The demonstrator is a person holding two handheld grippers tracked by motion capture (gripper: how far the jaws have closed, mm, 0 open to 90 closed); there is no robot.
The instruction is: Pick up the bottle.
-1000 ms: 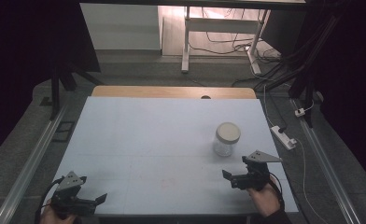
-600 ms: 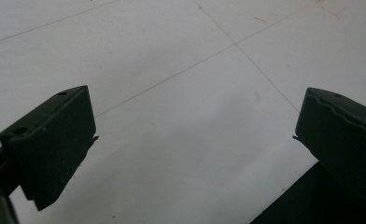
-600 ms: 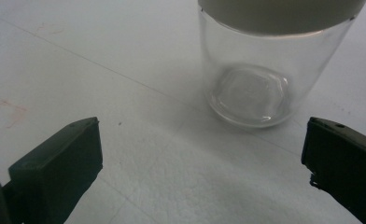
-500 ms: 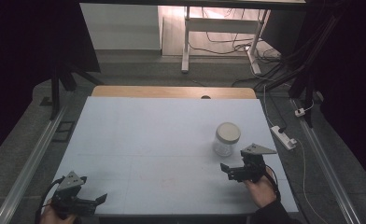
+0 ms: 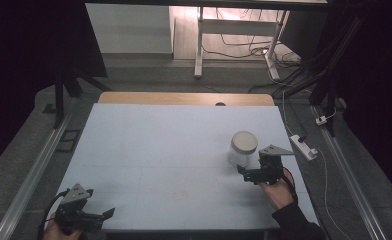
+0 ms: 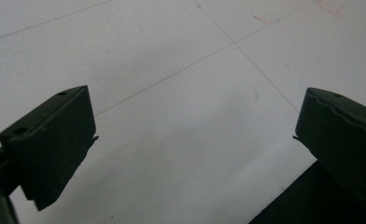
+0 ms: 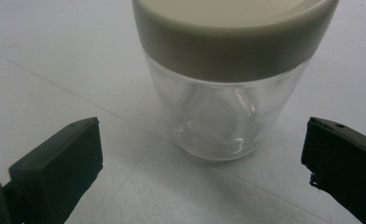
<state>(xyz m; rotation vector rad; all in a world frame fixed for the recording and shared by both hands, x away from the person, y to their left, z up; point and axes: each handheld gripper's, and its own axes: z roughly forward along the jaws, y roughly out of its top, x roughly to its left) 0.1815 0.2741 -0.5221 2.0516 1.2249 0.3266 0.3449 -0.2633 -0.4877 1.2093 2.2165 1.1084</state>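
Observation:
A clear glass jar (image 5: 242, 150) with a cream lid stands upright on the right part of the pale table (image 5: 159, 150). In the right gripper view the jar (image 7: 228, 84) rises just beyond the two black jaws, which stand wide apart on either side of it without touching. My right gripper (image 5: 248, 172) is open, close in front of the jar. At the table's front left corner my left gripper (image 5: 104, 214) is open over bare table surface (image 6: 181, 107), nothing between its jaws.
A wooden strip (image 5: 184, 98) borders the table's far edge. A white power strip (image 5: 304, 146) lies off the right side on the floor. Metal rails (image 5: 39, 165) run along both sides. A table leg frame (image 5: 199, 45) and cables stand beyond the far end.
My right gripper has moved forward and slightly left toward the jar, ending close in front of it. The left gripper has stayed put.

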